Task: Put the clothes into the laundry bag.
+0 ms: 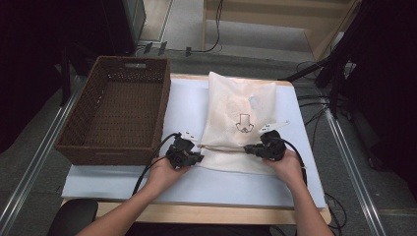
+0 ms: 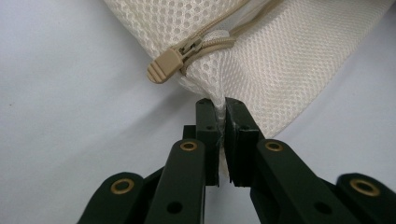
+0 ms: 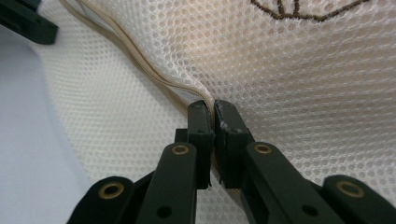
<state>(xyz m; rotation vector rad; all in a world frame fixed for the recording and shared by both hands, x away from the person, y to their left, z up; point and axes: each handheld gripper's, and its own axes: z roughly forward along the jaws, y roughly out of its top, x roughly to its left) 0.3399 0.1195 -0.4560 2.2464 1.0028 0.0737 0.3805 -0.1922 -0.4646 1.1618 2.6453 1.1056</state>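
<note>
A cream mesh laundry bag (image 1: 241, 118) lies flat on the white table cover, with a small brown emblem printed on it. Its zipper runs across the near end. My left gripper (image 1: 196, 158) is shut on the mesh at the bag's left end, just below the beige zipper pull (image 2: 166, 65). The mesh bag (image 2: 280, 56) bunches up between the left gripper's (image 2: 220, 105) jaws. My right gripper (image 1: 248, 149) is shut on the zipper seam of the mesh bag (image 3: 303, 60) at its right end. The right gripper's (image 3: 214, 106) jaws pinch the fabric fold tightly.
A brown wicker basket (image 1: 78, 142) stands empty to the left of the bag. The white table cover (image 1: 187, 103) spreads between them. Cables and dark stands lie on the floor at the right and back.
</note>
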